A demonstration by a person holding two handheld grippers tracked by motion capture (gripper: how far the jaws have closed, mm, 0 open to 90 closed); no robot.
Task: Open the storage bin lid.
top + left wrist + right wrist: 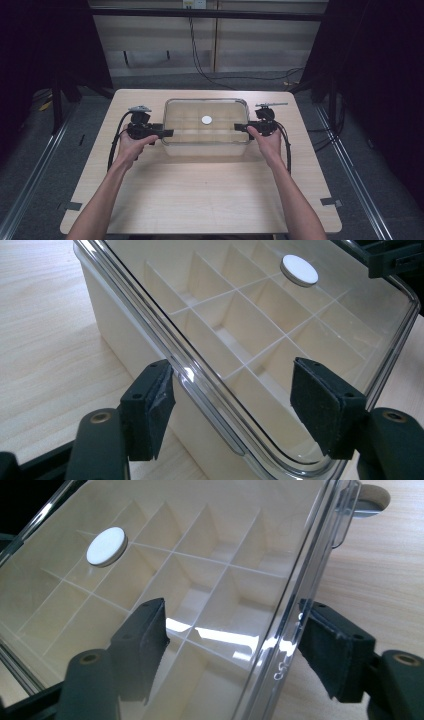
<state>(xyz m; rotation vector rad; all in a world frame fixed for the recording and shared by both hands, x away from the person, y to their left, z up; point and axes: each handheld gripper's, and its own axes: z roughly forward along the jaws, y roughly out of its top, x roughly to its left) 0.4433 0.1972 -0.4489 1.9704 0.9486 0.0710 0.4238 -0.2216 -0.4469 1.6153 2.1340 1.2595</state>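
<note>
The clear-lidded, cream plastic divider box (206, 142) sits mid-table. The left gripper (167, 133) at 9 o'clock and the right gripper (239, 128) at 3 o'clock both straddle the lid's edge, jaws apart, not clamping yet.

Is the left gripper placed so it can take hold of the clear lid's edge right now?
Probably yes. The left gripper straddles the near rim of the clear lid on the divided box, one pad outside, one above the lid. Nothing lies between the pads and the rim; the jaws look not yet pressed on.

No readable text, label or number anywhere
</note>
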